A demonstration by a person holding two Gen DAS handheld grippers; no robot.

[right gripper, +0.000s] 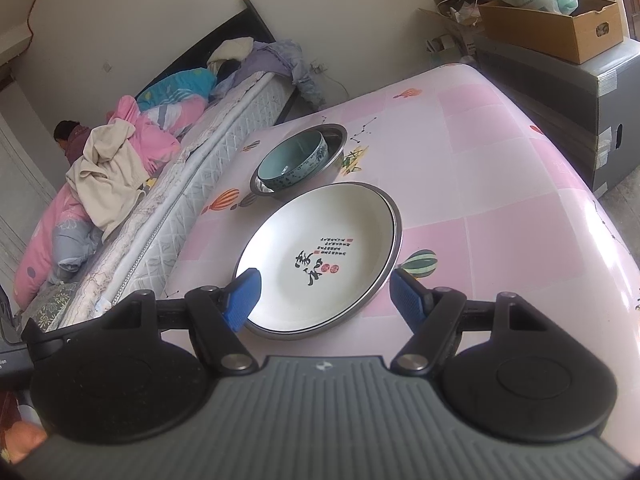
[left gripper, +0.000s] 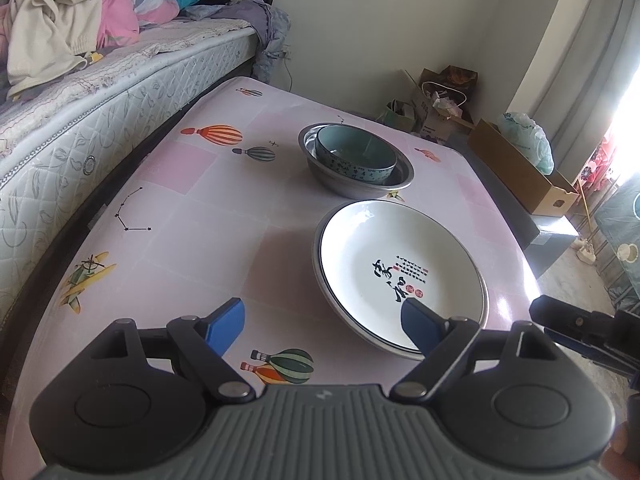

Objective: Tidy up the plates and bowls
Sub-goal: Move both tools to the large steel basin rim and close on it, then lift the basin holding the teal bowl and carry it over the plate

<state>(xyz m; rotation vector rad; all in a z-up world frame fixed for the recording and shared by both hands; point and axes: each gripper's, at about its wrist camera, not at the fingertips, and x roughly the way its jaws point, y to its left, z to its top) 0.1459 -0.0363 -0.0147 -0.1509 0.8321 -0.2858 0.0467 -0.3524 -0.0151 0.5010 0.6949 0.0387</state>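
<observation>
Two stacks of dishes sit on the counter [left gripper: 192,216], which is covered in a pink cloth printed with hot-air balloons. Toward the upper middle of the left wrist view, a teal ceramic bowl [left gripper: 356,152] rests tilted inside a wider metal bowl [left gripper: 360,184]. Just below it, near but not touching, a white plate [left gripper: 400,268] with black calligraphy and red seals lies inside a metal plate [left gripper: 340,312] whose grey rim shows all around it.

Low in that view, the left hand-held gripper [left gripper: 324,330] stands open with nothing between its blue pads; its right fingertip overlaps the near edge of the white plate in the picture, though whether it touches cannot be told. At the right edge, part of the other black tool shows.

In the right wrist view, the right hand-held gripper [right gripper: 326,298] is also open, its two blue pads spread either side of the near part of the plate stack, gripping nothing.

Along the left of both views runs a bed [right gripper: 208,152] heaped with pink and blue bedding, and a cardboard box [right gripper: 560,28] sits at upper right.
</observation>
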